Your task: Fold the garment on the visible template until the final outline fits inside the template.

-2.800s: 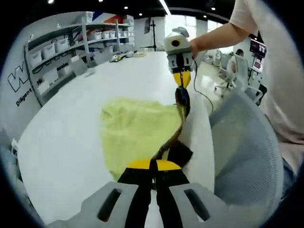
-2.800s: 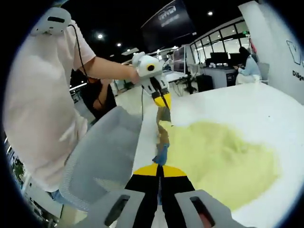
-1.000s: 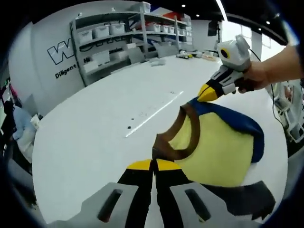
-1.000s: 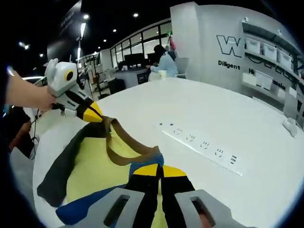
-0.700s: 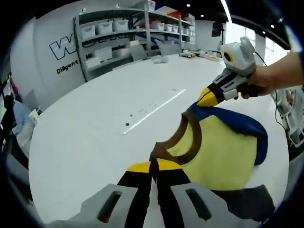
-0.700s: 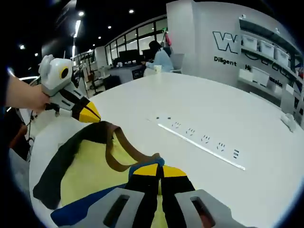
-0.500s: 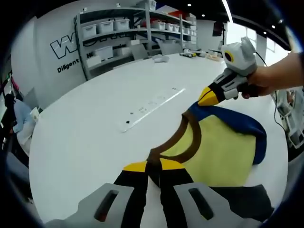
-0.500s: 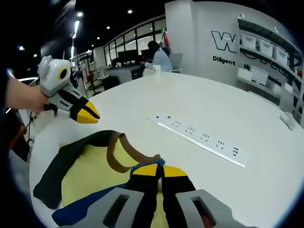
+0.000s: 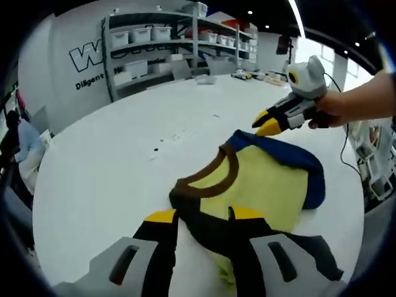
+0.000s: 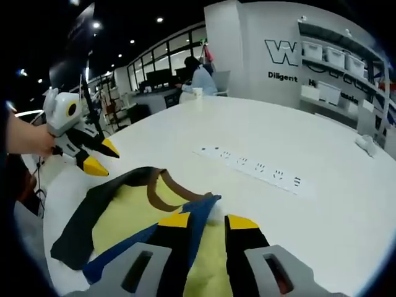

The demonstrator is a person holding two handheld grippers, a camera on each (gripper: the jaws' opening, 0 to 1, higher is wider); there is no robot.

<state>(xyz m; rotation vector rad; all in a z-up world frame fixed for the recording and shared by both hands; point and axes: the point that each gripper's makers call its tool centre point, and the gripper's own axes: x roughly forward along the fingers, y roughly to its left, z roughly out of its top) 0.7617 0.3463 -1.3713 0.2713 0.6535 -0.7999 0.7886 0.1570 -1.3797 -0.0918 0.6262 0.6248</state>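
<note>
A yellow garment [image 9: 266,182] with a brown collar [image 9: 210,176], one blue sleeve [image 9: 297,161] and one dark sleeve [image 9: 309,253] lies flat on the white table [image 9: 99,167]. My left gripper [image 9: 204,215] stands open over the collar end, holding nothing. Beyond the blue shoulder my right gripper [image 9: 267,124] hovers in a hand, tips apart. In the right gripper view the garment [image 10: 130,216] spreads under my open right gripper [image 10: 208,220], the blue sleeve edge running between its jaws. My left gripper [image 10: 99,158] is open above the dark sleeve. No template outline can be made out.
A white power strip [image 10: 253,167] lies flush in the table beyond the garment. Shelves with bins [image 9: 167,43] stand against the far wall. A person [image 10: 201,77] sits at a desk in the distance. The table's near edge runs beside the garment.
Both grippers were shut on the garment's collar and shoulder while carrying it over the table. Both have now opened and let go, and the garment has settled flat.
</note>
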